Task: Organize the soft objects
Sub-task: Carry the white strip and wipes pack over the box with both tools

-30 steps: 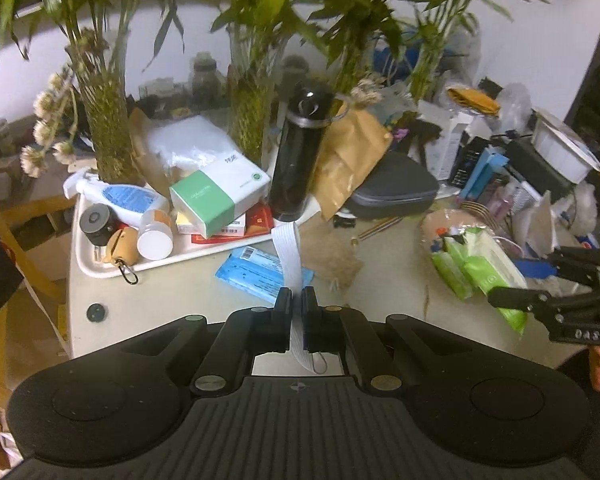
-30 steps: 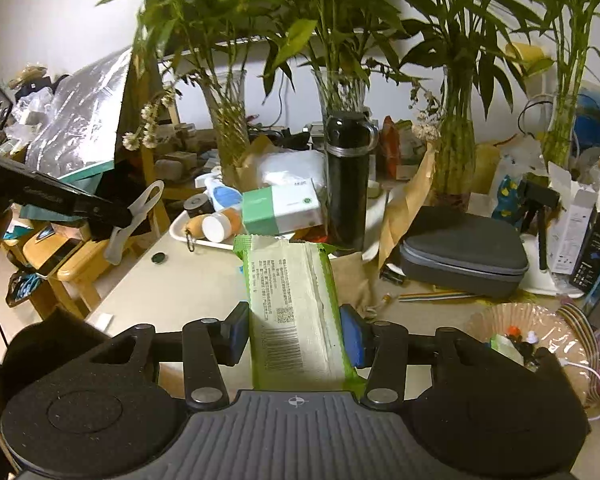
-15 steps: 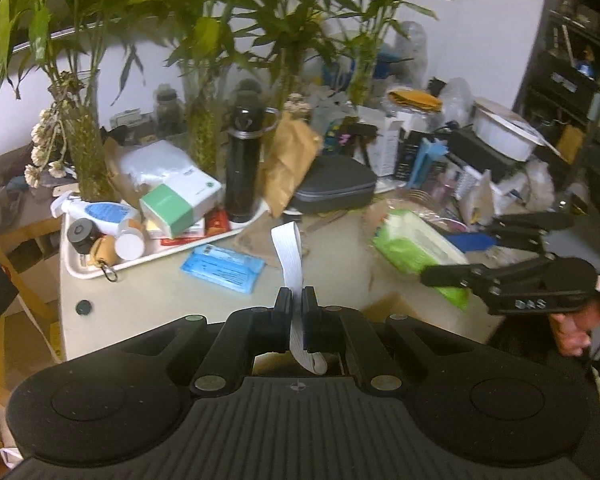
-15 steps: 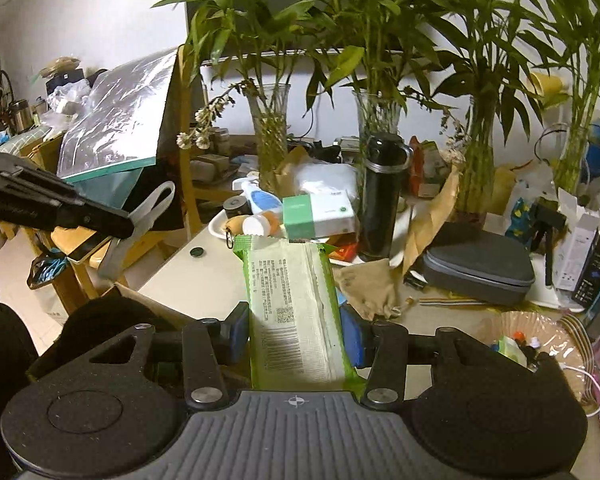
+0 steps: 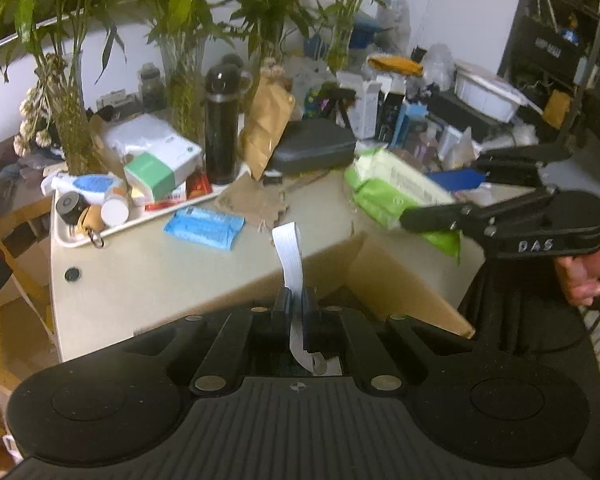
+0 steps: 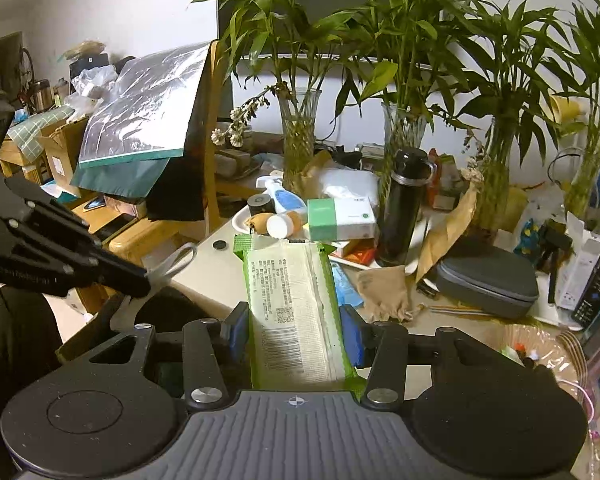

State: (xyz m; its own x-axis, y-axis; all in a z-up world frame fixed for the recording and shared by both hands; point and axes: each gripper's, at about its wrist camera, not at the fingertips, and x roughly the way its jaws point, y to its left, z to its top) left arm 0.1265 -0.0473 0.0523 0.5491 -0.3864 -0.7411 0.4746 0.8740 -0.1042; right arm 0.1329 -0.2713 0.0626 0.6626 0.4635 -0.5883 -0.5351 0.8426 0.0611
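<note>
Wipes pack (image 6: 296, 312): a flat green-and-white soft pack, clamped between the blue pads of my right gripper (image 6: 294, 340). The pads press on its two long edges, near the barcode end, so the far end sticks out forward over the table (image 5: 148, 280) unsupported. Gripping across the narrow width keeps the pack level and, in my judgement, stops it folding under its own weight. In the left wrist view the same pack (image 5: 396, 196) is seen held above the table's near corner, clear of everything on it.

Strap (image 5: 290, 264): a thin white band, pinched in my left gripper (image 5: 296, 308). My left jaws are fully closed on it; nothing thicker would stay in so narrow a gap. The free end stands up past the fingertips and a short tail curls back toward the camera. From the right wrist view its looped end (image 6: 176, 260) shows beside the left fingers.

Box (image 5: 384, 276): an open cardboard carton standing just below the table edge, between both grippers. I judge it to be the collecting place for soft items, since both loads are held near its opening.

Remaining soft items on the table: a blue packet (image 5: 204, 228) and a brown pouch (image 5: 256, 204), lying close together beside the tray (image 5: 80, 236).

Caution: the strap is limp and may snag on the carton flap.
</note>
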